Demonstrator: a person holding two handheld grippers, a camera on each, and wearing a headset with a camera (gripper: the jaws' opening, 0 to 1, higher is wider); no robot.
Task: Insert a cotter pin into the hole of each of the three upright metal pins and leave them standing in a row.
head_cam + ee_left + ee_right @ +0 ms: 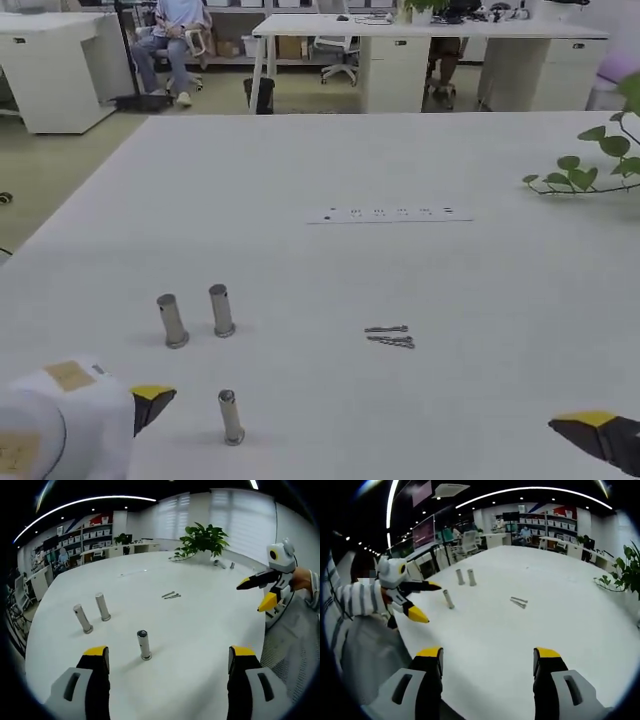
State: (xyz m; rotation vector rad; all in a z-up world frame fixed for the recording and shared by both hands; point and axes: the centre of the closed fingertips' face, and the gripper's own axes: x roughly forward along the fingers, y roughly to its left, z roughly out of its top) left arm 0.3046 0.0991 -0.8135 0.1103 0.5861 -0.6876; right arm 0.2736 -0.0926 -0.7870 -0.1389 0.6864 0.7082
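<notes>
**Item: three upright metal pins [221,310].** Plain grey cylinders, each standing on its base on the white bench [420,150], left of centre in the head view.
- The far pair [172,320] stand side by side, near each other but apart.
- The near pin [230,416] stands alone, closer to the person and set off from the pair. The three make a loose triangle, not a row.
- No pin carries a cotter, and the cross-holes are too small to make out.
- Judged to be stood on end so the tops are free for threading.

**Item: cotter pins [390,336].** A small cluster of thin wire pieces lying flat, to the right of the metal pins and well apart from them. The count is uncertain. Judged to be laid together as stock for the right side to draw from.

**Item: left tongs [169,652].** Jaws wide apart, holding nothing. In the left gripper view the near pin stands just ahead, in line with the gap between the jaws and touching neither.

**Item: right tongs [489,653].** Jaws wide apart and empty. In the right gripper view the cotter pins lie ahead and slightly to the right, well apart from the tips.

**Task standing:** judged not yet begun. The likely division is that the left steadies a pin while the right fetches a cotter.

**Surrounds:** a power strip [390,214] lies farther back on the bench, and a plant [600,160] trails in at its right edge.
</notes>
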